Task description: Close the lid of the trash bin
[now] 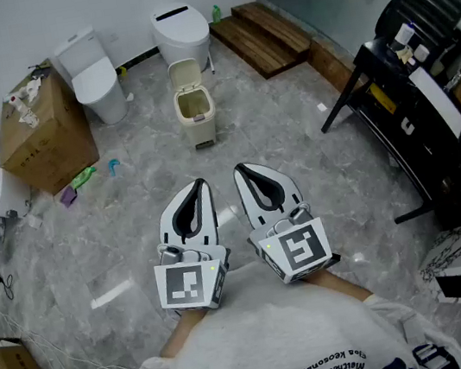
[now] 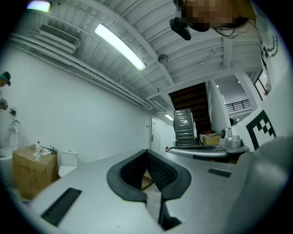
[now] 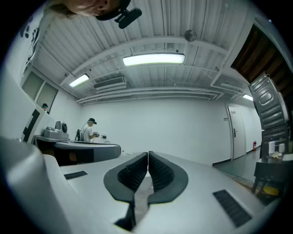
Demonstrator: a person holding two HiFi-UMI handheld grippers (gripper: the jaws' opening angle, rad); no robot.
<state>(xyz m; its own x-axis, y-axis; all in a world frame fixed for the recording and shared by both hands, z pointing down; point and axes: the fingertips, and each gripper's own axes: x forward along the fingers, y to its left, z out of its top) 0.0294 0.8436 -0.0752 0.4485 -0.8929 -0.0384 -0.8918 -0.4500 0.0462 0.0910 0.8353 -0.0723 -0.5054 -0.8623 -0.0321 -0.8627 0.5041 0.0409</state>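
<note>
Trash bin (image 1: 195, 111) open; left gripper (image 1: 198, 185) and right gripper (image 1: 242, 170) clenched, empty.
Upright before a toilet (image 1: 181, 30), well beyond both; lid (image 1: 184, 75) raised at its far side; contents indiscernible.

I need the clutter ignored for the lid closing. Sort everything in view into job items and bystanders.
Job: trash bin, its raised lid, left tongs and right tongs, both shut and empty.
Lying about: cardboard box, two toilets, wooden step.

The trash bin (image 1: 196, 122) is cream. The floor (image 1: 116, 233) is marbled grey. The box (image 1: 46, 136) at upper left is brown.
</note>
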